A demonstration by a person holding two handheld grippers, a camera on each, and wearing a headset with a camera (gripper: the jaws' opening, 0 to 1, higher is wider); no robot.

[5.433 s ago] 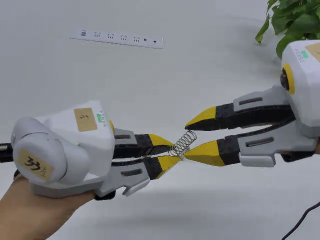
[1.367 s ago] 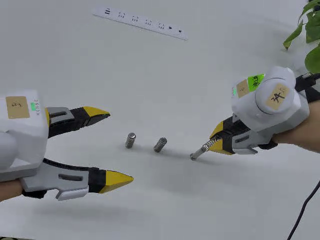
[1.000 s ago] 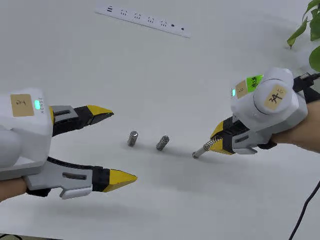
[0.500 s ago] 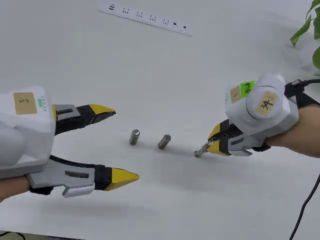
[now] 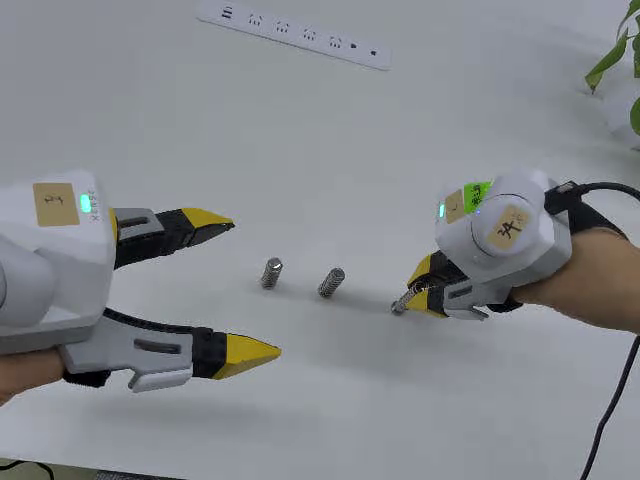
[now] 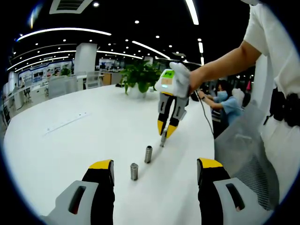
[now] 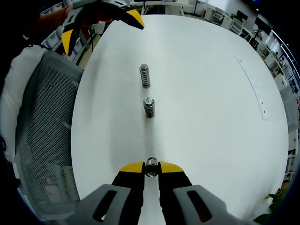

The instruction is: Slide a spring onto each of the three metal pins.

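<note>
The left tongs (image 5: 255, 287), white-bodied with black jaws and yellow tips, hang at 9 o'clock in the head view. Their jaws are spread wide and hold nothing. Just off their tips, near the middle of the white bench (image 5: 300, 150), two short metal pins stand upright and apart. The first steel pin (image 5: 271, 272) is ringed by a grey wire coil spring (image 7: 145, 77). Just beside it, at its 3 o'clock, the second steel pin (image 5: 331, 282) is ringed the same way. Further along at 3 o'clock, the matching right tongs (image 5: 412, 296) are clamped on the third steel pin (image 5: 401, 304), with wire coils showing round its shaft. That pin slants down toward the bench, but I cannot tell whether its end touches the surface. In the right gripper view, the yellow tips pinch it at 6 o'clock, in line with the two standing pins. A long white power strip (image 5: 305, 35) lies at 12 o'clock in the head view. Green plant leaves (image 5: 622, 62) show at 2 o'clock.
</note>
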